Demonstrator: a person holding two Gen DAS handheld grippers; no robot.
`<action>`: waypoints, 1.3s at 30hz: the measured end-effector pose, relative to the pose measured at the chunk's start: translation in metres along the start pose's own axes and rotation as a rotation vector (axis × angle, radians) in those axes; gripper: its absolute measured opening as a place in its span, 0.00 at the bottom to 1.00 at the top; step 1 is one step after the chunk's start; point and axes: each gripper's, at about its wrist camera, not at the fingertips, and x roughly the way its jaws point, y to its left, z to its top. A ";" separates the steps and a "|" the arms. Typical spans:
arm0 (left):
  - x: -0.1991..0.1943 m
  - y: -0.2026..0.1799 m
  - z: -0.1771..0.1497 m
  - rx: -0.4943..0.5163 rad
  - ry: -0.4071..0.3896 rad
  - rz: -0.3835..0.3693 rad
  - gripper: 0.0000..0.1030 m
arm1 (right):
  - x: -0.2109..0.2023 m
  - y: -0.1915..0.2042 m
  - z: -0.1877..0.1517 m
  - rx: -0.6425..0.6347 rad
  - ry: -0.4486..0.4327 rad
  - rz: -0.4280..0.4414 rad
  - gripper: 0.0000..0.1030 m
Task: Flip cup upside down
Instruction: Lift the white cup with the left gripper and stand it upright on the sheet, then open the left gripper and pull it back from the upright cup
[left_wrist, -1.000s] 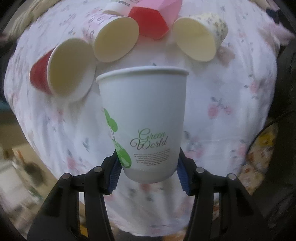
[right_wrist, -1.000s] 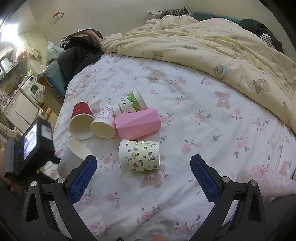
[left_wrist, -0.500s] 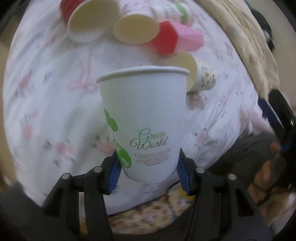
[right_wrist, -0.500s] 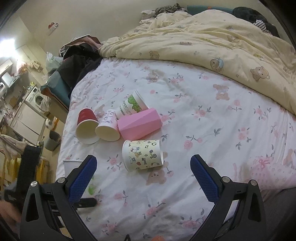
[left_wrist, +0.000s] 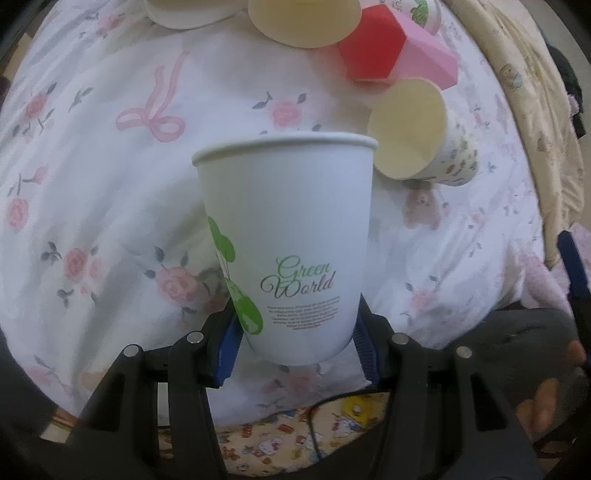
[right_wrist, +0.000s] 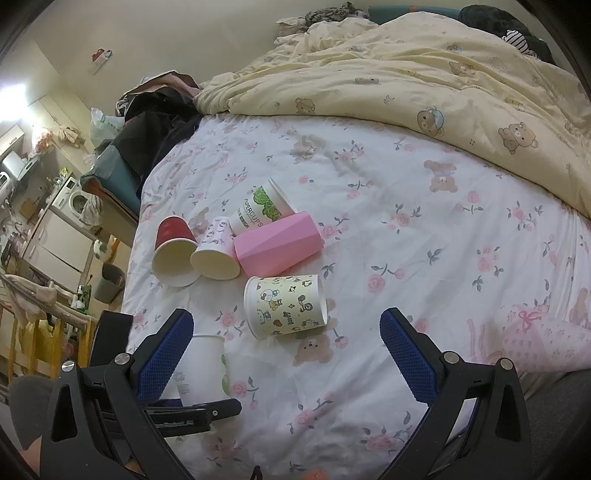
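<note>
Green World paper cup (left_wrist: 291, 251) sits at the centre of the left wrist view, clamped near its base between the blue pads (left_wrist: 229, 345) of the left gripper (left_wrist: 295, 350). Its long axis runs straight out along the fingers, rim at the far end and base close to the camera, so from this gripper's own view the mouth points away toward the bed. In the right wrist view the same cup shows at lower left (right_wrist: 201, 363), partly hidden behind the right gripper's left finger; whether it is tilted or level over the floral sheet (right_wrist: 406, 258) I cannot tell from there. The turn that remains looks to be a roll of the left wrist that brings the rim down onto the sheet.

The right gripper (right_wrist: 286, 354) hangs spread wide with nothing between its pads, so the left hand alone has the cup.

Beyond the rim, at upper right of the left view, a cartoon-print cup (left_wrist: 424, 133) lies on its side, its mouth just beside the held cup's rim in the picture. Further up lie a pink faceted tumbler (left_wrist: 399, 55) and more fallen paper cups (left_wrist: 306, 22). These are the likely things to bump; the sheet at centre left of the left view looks bare. A yellow bear-print duvet (right_wrist: 424, 74) fills the upper right of the right view, well apart.
</note>
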 end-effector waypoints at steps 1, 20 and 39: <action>0.001 -0.001 0.000 0.004 -0.002 0.016 0.49 | 0.000 0.000 0.000 0.001 0.002 -0.001 1.00; -0.028 -0.011 -0.014 0.112 -0.146 0.115 0.88 | 0.004 0.001 0.001 -0.006 0.012 -0.004 1.00; -0.134 0.046 -0.033 0.128 -0.501 0.156 0.88 | 0.010 0.016 -0.002 -0.089 0.012 -0.057 1.00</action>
